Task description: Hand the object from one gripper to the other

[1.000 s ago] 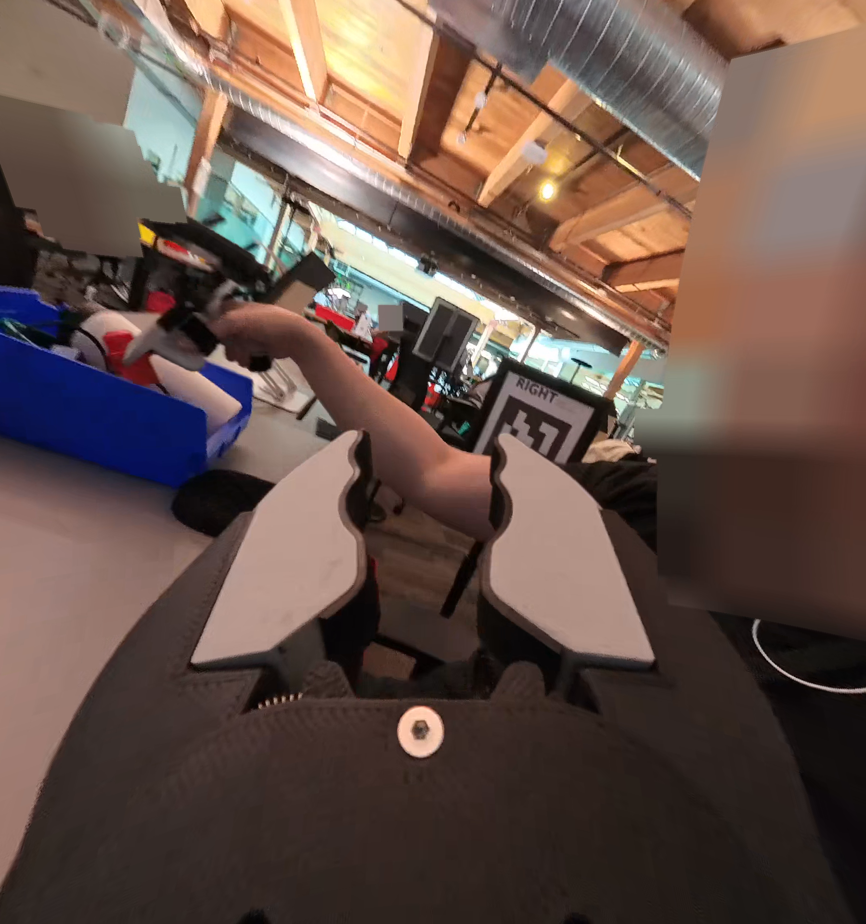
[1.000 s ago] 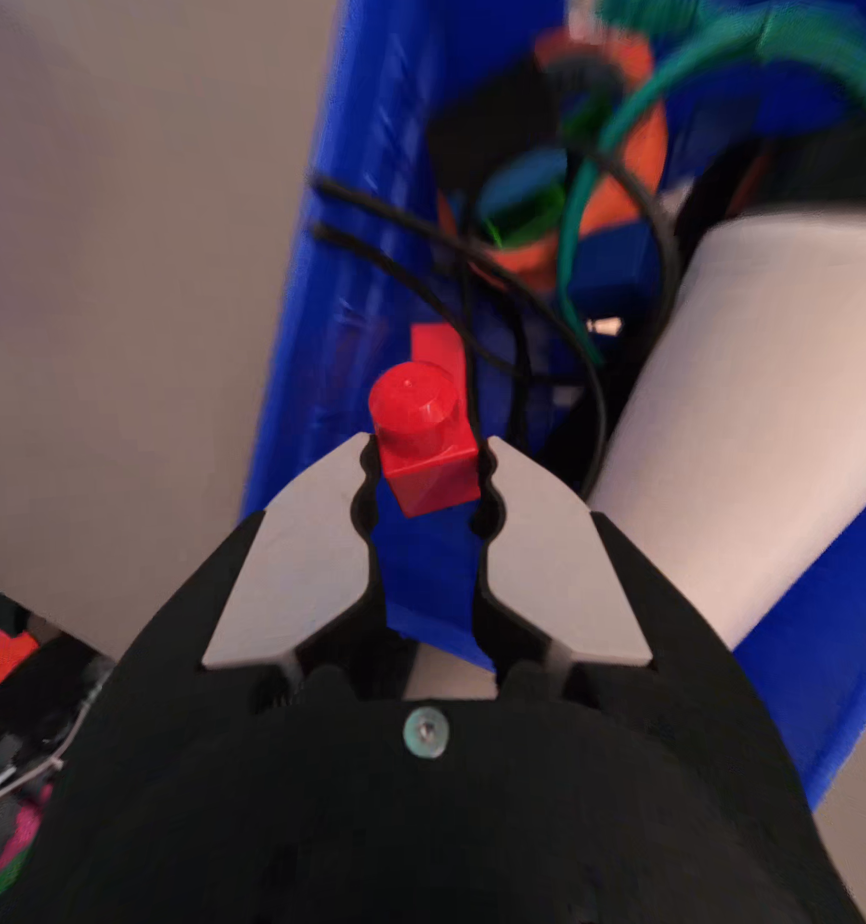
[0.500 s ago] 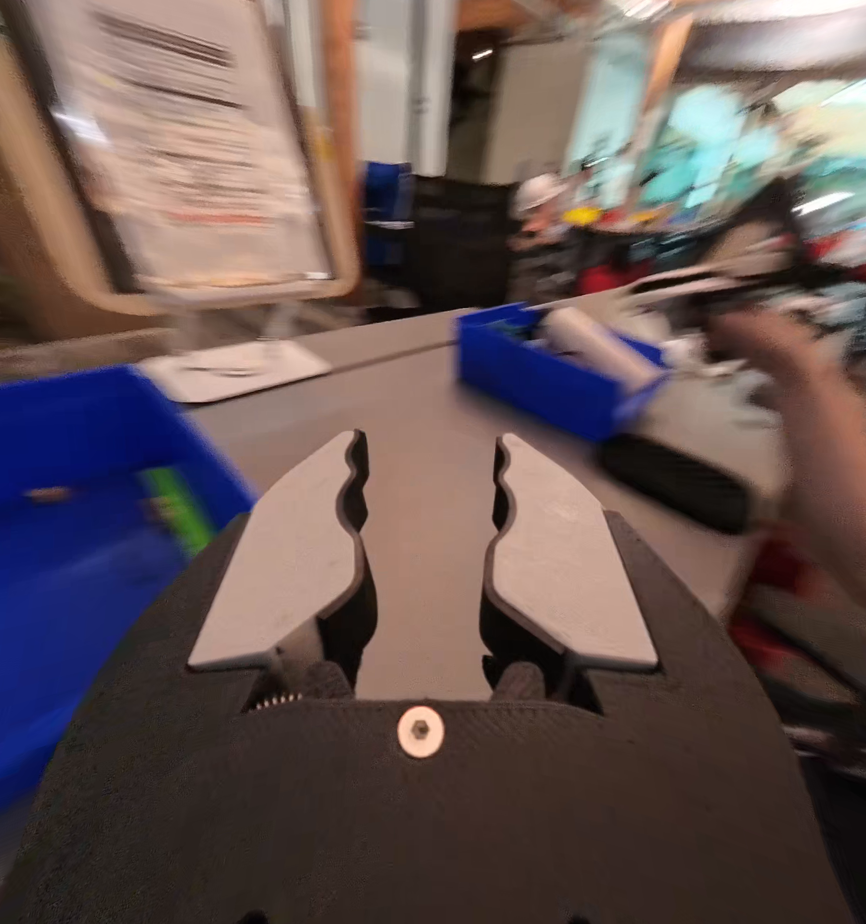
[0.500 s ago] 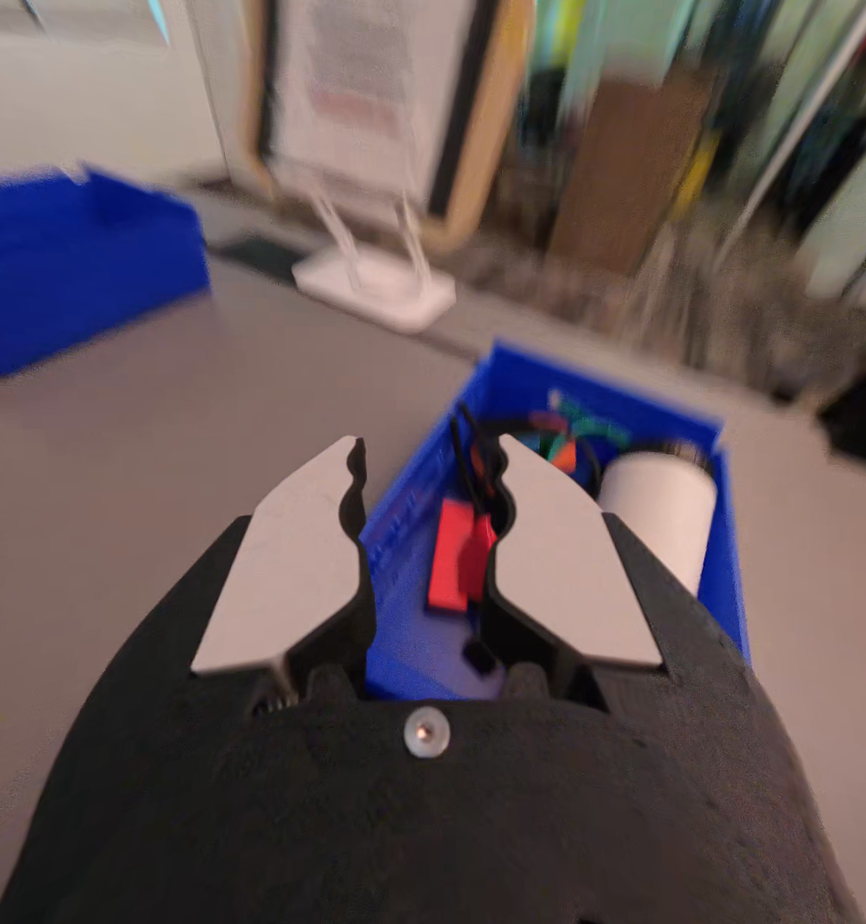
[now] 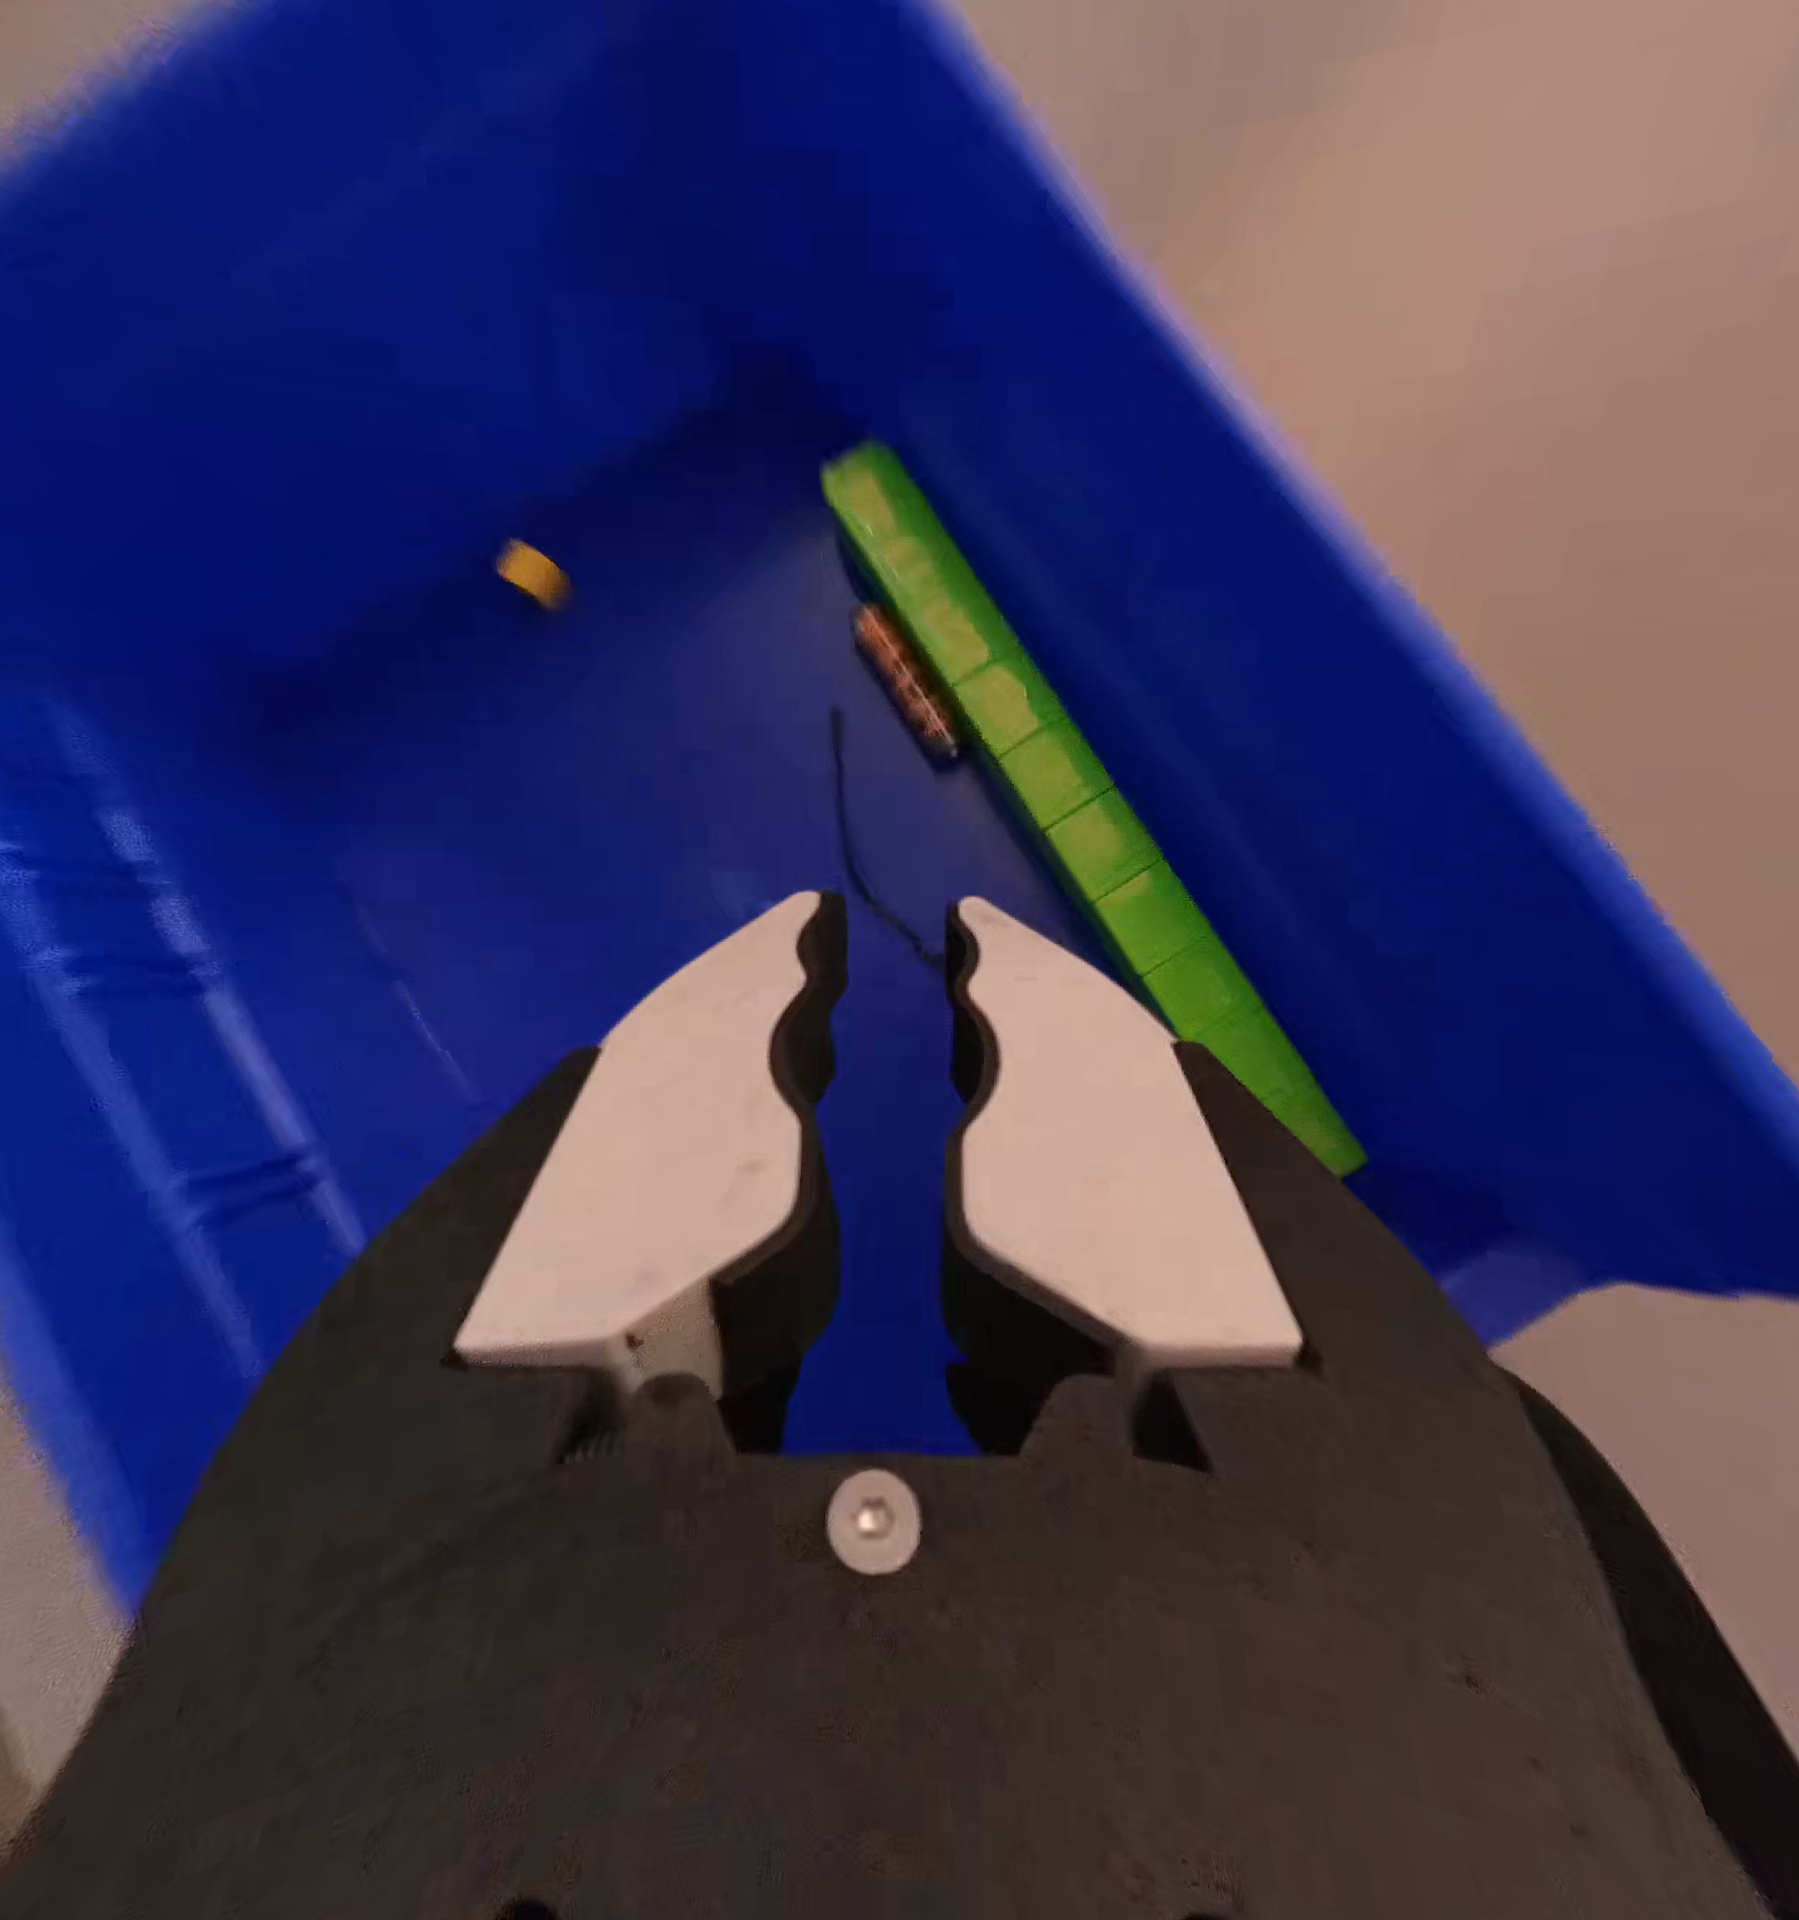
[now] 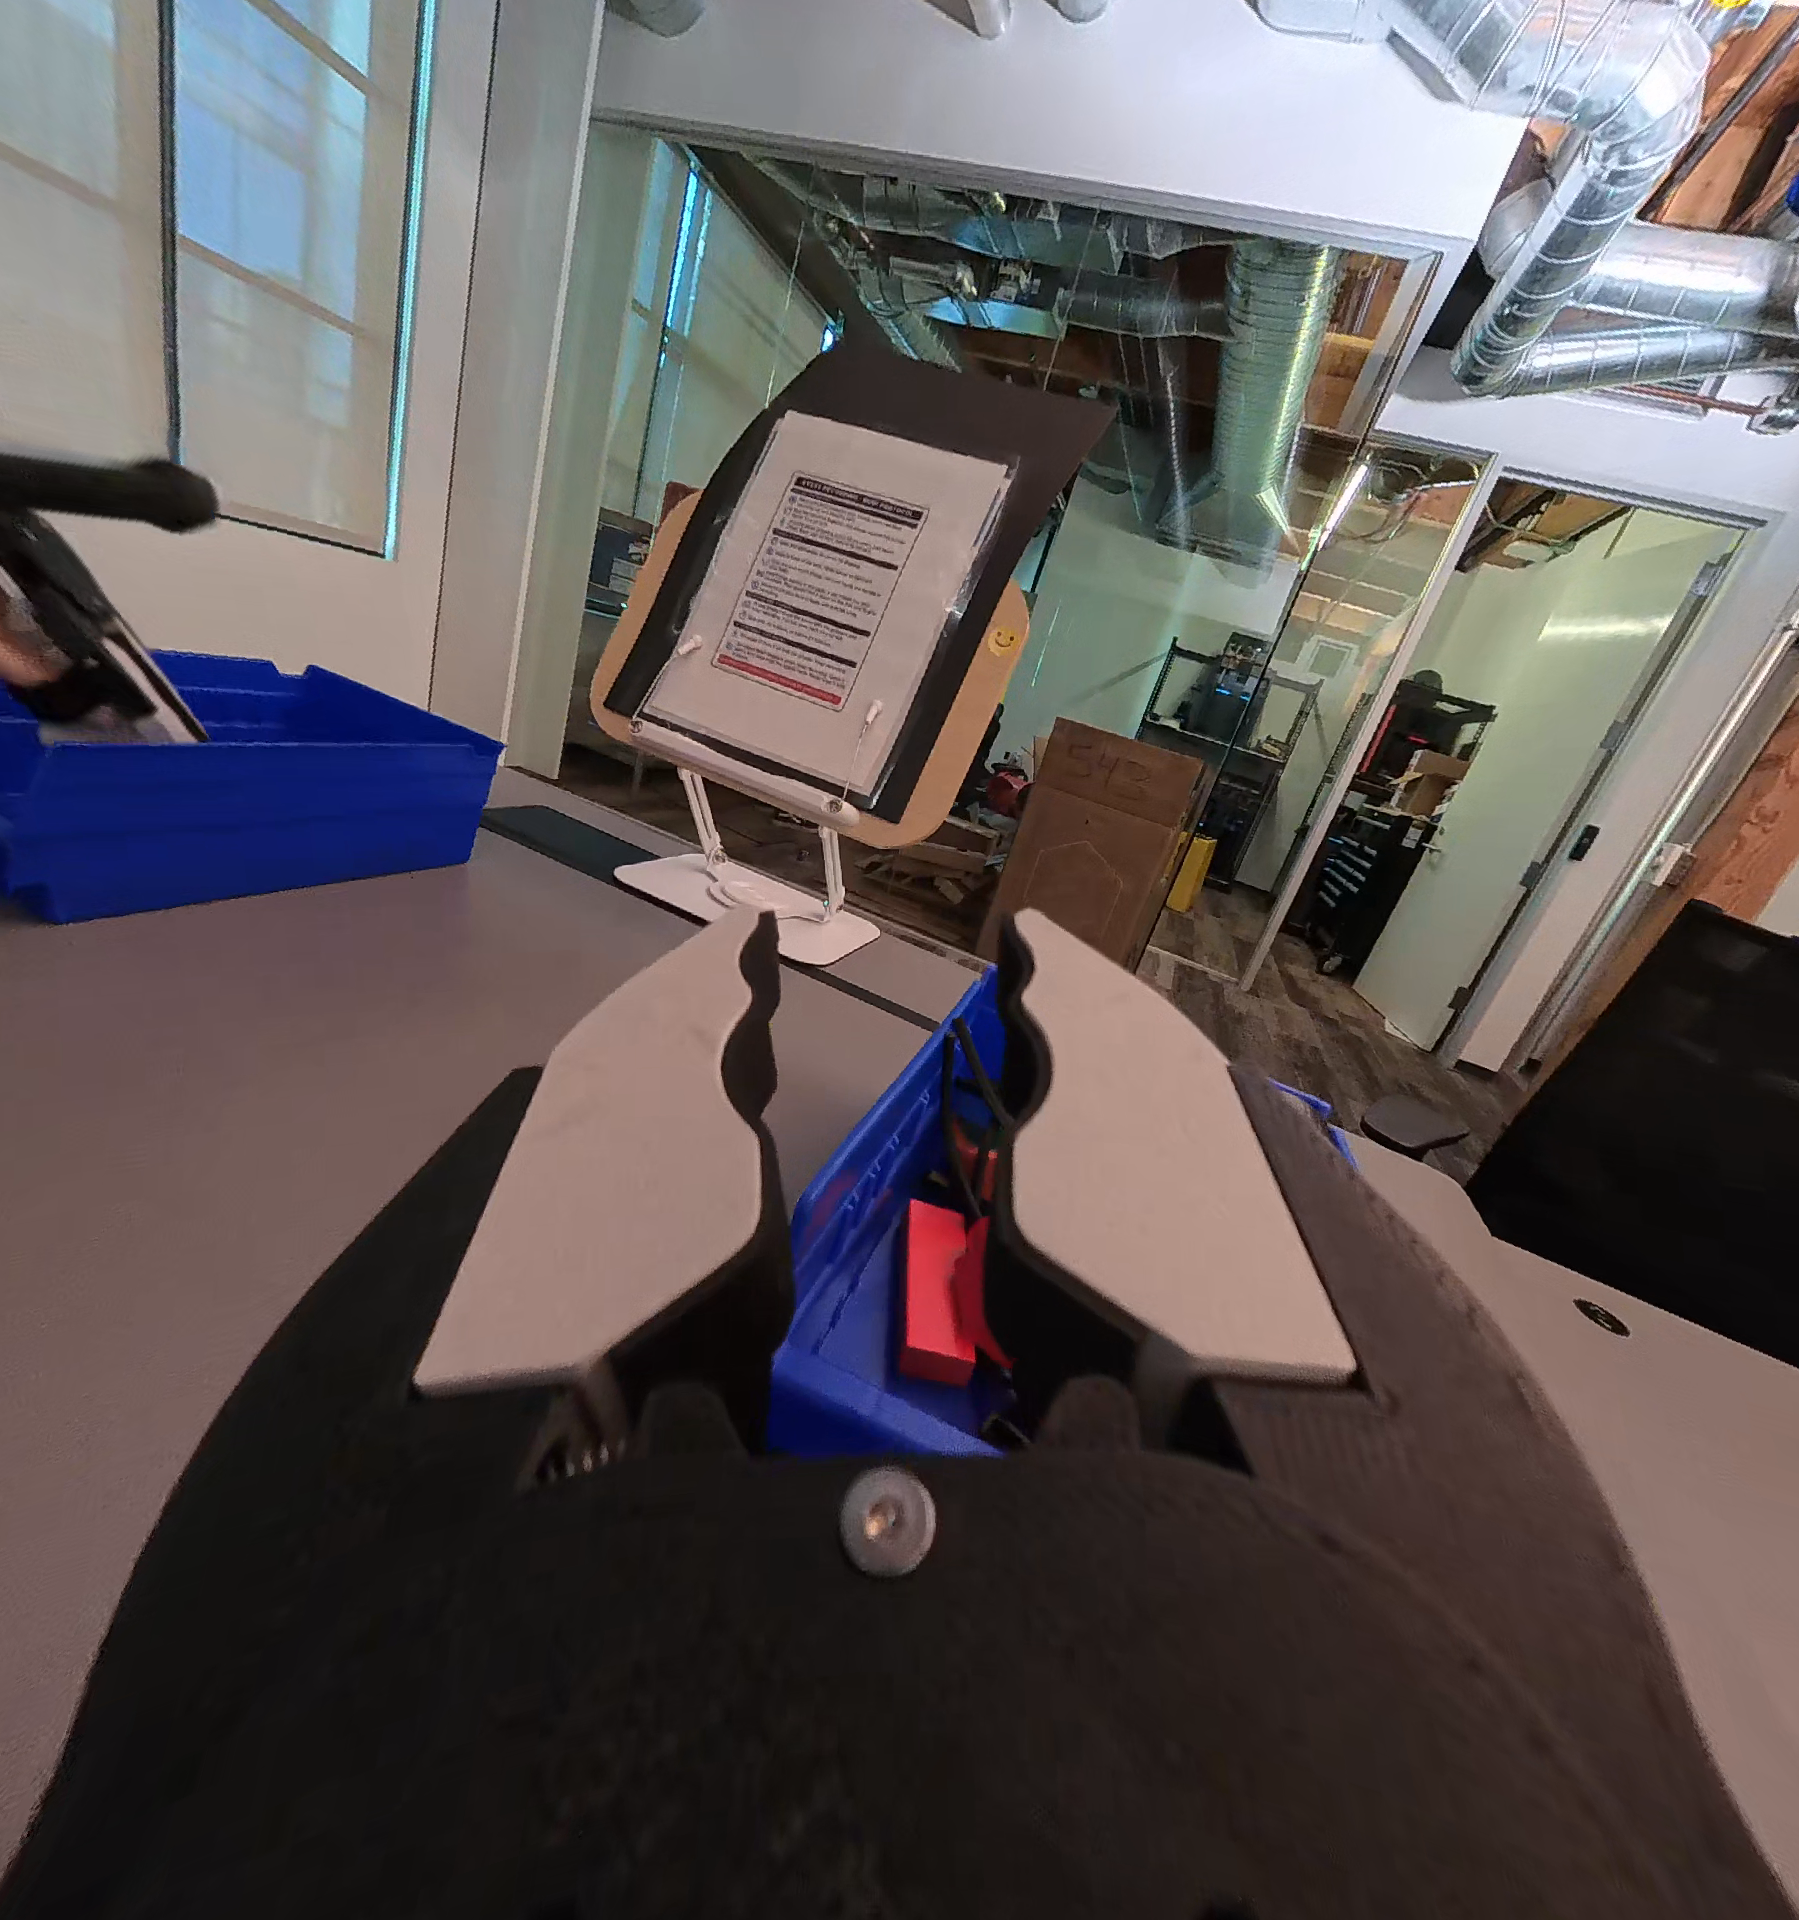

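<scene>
A: Start big. What's laid out?

B: A grey counter [image 6: 199, 1091] carrying two blue bins. The far bin [image 6: 251, 790] has the left claw [image 5: 897, 925] dipped into it; the near bin [image 6: 874, 1174] sits under the right claw [image 6: 879, 971].

A: And the claws themselves?

B: Both empty. The left one's jaws stand narrowly apart, gripping nothing; the right one's gap is wider, also bare.

A: So where's the object?

B: Likely the green bar [image 5: 1071, 790] lying along the far bin's right wall, just ahead and right of the left claw. The view is smeared, so I can't rule out the small brown piece [image 5: 905, 681] touching it, or the yellow bit [image 5: 531, 574] well apart.

A: Which step, then?

B: I'd judge it the pick-up, before any handover. Next the left claw needs to shift right, straddle the bar and close, then lift toward the waiting right claw.
</scene>
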Tool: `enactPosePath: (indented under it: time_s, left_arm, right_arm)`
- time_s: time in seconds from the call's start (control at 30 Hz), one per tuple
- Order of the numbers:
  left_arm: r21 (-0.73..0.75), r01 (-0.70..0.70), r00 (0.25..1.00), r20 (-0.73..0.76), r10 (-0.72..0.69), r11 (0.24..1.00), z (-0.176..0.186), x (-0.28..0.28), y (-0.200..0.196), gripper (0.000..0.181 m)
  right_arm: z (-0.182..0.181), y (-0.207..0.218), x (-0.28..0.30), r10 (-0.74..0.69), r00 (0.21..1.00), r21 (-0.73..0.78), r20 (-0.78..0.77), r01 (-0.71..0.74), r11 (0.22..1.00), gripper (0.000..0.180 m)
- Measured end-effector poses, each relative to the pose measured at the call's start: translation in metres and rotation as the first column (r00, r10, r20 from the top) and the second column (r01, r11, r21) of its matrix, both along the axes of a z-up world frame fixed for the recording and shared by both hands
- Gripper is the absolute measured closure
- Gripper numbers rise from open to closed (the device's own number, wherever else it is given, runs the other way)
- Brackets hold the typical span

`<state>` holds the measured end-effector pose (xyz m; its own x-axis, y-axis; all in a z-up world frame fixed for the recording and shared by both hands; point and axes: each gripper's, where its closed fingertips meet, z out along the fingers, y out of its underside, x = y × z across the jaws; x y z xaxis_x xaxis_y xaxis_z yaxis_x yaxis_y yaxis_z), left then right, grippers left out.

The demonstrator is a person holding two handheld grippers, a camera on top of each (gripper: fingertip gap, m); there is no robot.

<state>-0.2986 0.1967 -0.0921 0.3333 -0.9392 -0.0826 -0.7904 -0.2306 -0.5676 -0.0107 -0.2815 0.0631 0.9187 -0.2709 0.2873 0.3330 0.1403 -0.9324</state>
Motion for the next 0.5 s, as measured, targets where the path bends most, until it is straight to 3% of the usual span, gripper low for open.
enactPosePath:
  time_s: [0.27,0.4,0.5]
  left_arm:
    - [-0.109,-0.039,0.987,-0.161,0.021,0.993,-0.048,0.016,0.022,0.154]
    - [-0.198,0.003,0.986,-0.165,-0.037,0.98,-0.051,0.02,0.013,0.18]
    - [-0.167,-0.004,0.986,-0.165,-0.024,0.986,-0.041,0.015,0.016,0.18]
  right_arm:
    - [-0.002,-0.009,0.009,-0.078,0.997,-0.087,0.029,0.08,0.993,0.139]
    - [-0.006,-0.006,0.008,-0.074,0.997,-0.116,0.032,0.078,0.99,0.139]
    - [-0.008,0.0,0.004,-0.072,0.996,-0.139,0.051,0.078,0.987,0.139]
